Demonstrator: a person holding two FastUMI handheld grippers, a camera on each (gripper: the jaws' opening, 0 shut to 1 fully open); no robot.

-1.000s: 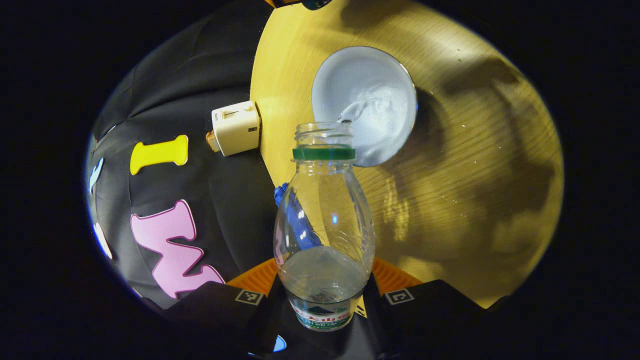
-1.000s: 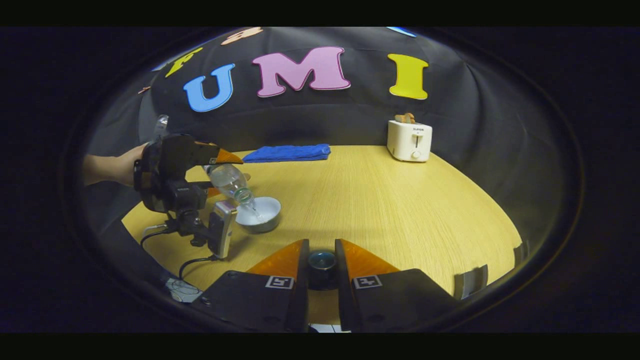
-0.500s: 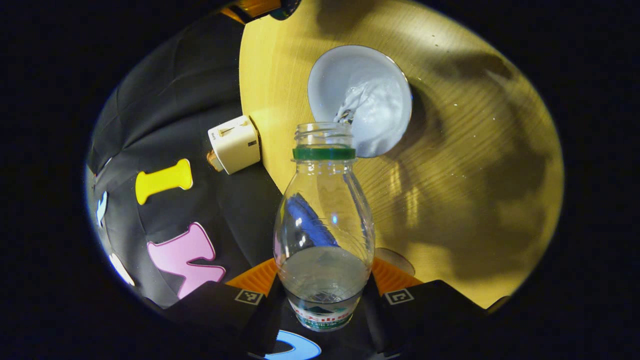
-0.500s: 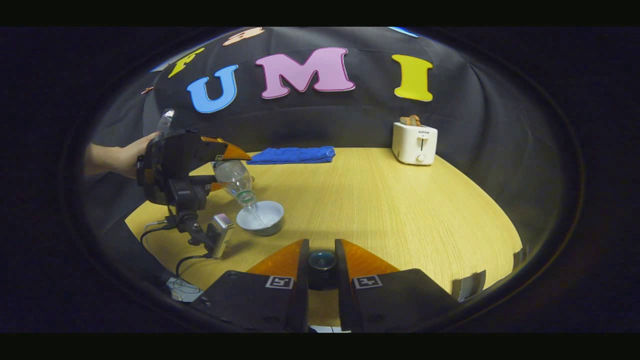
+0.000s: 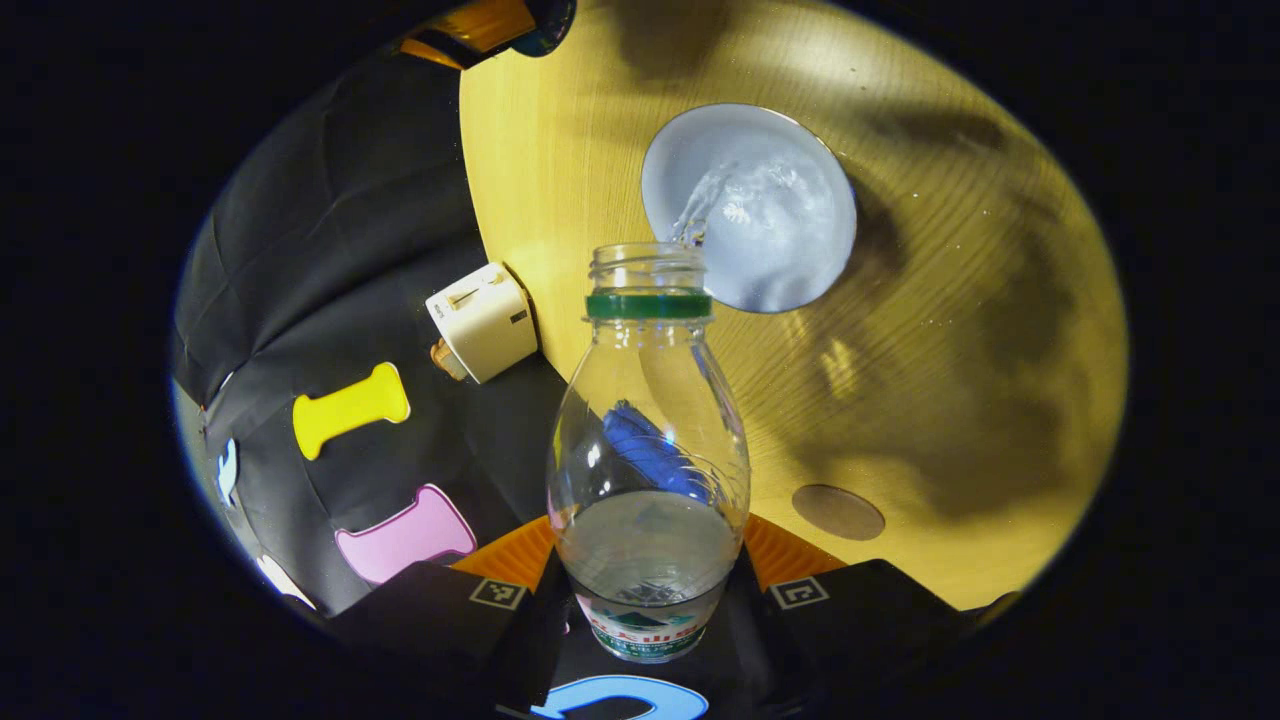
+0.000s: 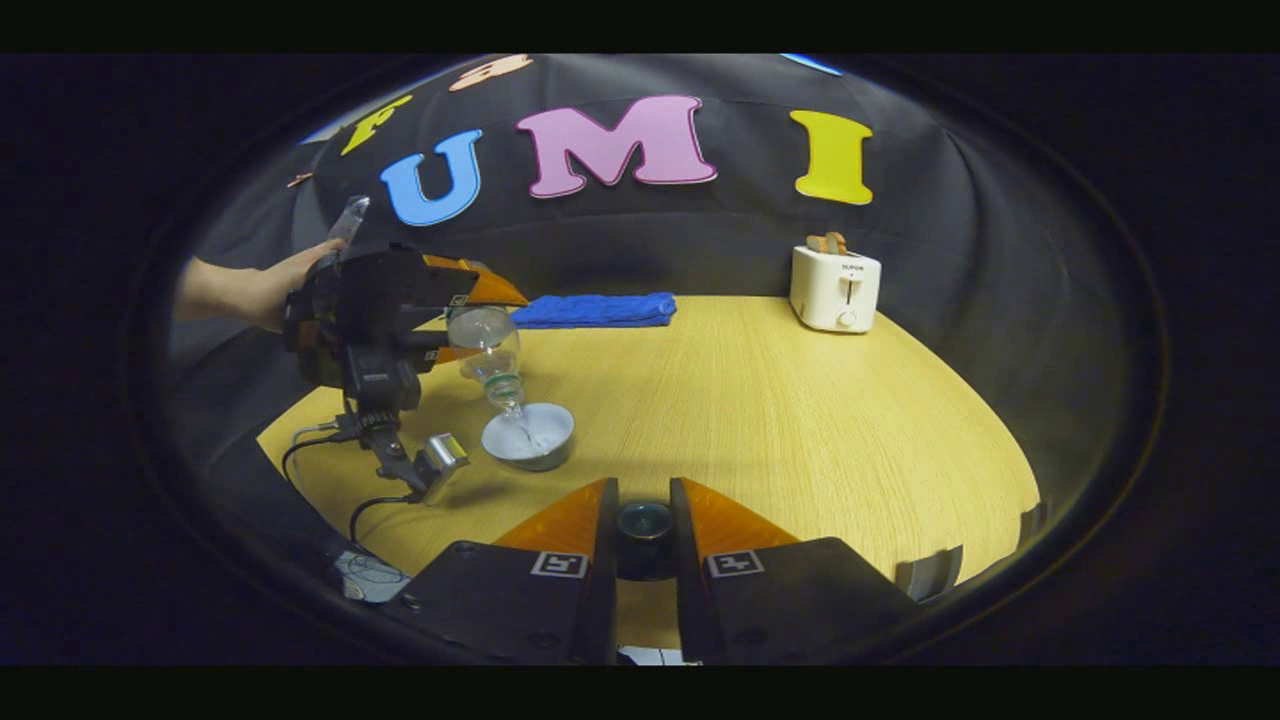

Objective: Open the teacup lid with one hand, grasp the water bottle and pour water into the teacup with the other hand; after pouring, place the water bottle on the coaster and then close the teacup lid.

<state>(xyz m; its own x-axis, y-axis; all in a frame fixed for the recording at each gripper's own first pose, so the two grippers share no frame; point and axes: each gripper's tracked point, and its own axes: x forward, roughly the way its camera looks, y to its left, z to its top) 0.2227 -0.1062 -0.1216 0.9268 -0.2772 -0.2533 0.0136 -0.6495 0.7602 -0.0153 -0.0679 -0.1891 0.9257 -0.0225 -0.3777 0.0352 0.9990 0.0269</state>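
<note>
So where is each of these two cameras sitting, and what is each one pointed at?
Left gripper view: rides the left gripper, looking down along the tilted water bottle at the teacup; its own fingers clamp the bottle.
Right gripper view: rides the right gripper, low over the table, facing the booth wall; its fingers pinch the lid's knob.
Shared: bottle, teacup, toaster, blue towel; the right view also catches the left gripper and the hand holding it.

Off-task items on your round pale-wood table (image 6: pixel 800 420): one white two-slot toaster (image 6: pixel 836 289), upright near the far right edge, with toast showing in its slots; one folded blue towel (image 6: pixel 595 309), lying flat along the far edge, well apart from the toaster.
</note>
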